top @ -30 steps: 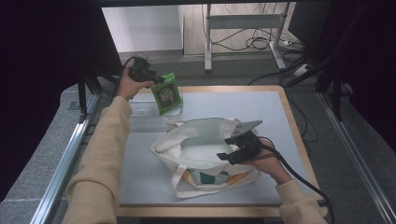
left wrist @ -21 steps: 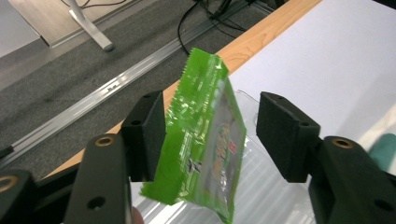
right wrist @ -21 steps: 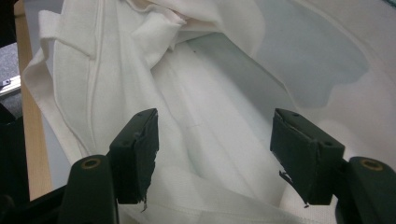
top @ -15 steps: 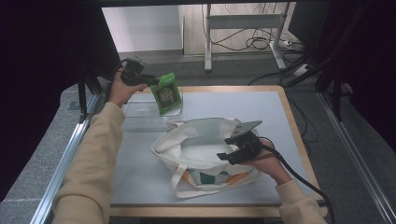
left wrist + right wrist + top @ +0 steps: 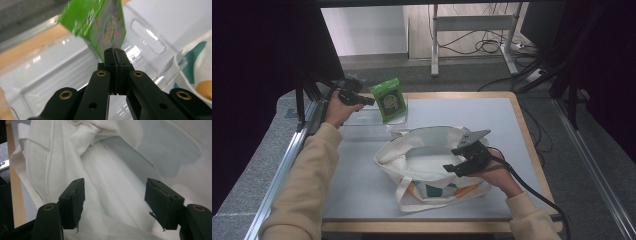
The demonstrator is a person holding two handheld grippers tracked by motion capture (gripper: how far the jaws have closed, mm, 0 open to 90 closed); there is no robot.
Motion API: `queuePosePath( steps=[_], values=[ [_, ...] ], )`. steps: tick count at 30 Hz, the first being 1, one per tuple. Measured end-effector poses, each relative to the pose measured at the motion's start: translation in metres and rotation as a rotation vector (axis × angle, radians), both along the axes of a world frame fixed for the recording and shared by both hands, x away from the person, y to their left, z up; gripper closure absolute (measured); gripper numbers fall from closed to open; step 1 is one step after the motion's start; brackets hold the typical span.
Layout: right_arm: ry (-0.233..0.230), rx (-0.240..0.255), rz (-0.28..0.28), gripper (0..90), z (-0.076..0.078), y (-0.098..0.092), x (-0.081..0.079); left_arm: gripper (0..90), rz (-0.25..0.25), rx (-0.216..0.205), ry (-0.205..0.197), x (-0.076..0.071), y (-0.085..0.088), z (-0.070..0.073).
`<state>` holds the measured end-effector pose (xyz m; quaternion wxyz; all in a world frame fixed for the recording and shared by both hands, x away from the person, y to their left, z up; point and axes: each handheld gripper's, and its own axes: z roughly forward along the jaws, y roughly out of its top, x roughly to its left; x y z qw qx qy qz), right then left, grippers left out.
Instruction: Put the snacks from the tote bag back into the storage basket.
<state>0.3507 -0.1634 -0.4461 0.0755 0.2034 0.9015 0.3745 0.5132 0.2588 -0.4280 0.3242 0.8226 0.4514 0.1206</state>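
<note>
Packing has barely begun: left gripper (image 5: 371,100) fingers have just closed on the green packet (image 5: 388,98) in the clear box (image 5: 362,120); right gripper (image 5: 451,160) fingers stand wide over the open, unfilled bag (image 5: 422,160).

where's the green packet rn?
High view: the green packet stands in the clear bin at the table's far left, pinched at its edge by the left gripper, just beyond the white tote bag.

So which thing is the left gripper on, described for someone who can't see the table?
On the grey table, look to the far left corner, where a clear plastic bin sits behind the white tote bag. The green packet stands in that bin, the one bright-coloured thing there; the left gripper has just closed beside its edge.
</note>
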Motion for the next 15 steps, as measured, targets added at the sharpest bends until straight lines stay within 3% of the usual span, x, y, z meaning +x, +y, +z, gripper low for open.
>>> queuePosePath(
  steps=[1, 8, 15],
  values=[
    [0.0, -0.001, 0.001, 32.7, 0.0, 0.0, 0.0, 90.0, 0.006, 0.012, 0.011, 0.002, -0.001, -0.004],
    [0.003, -0.002, 0.0, 32.6, -0.001, 0.0, 0.001, 89.9, 0.046, -0.006, 0.055, 0.014, -0.007, -0.024],
    [0.002, -0.001, 0.001, 32.6, -0.001, 0.0, 0.001, 88.5, 0.104, -0.004, 0.091, 0.024, -0.011, -0.032]
  ],
)
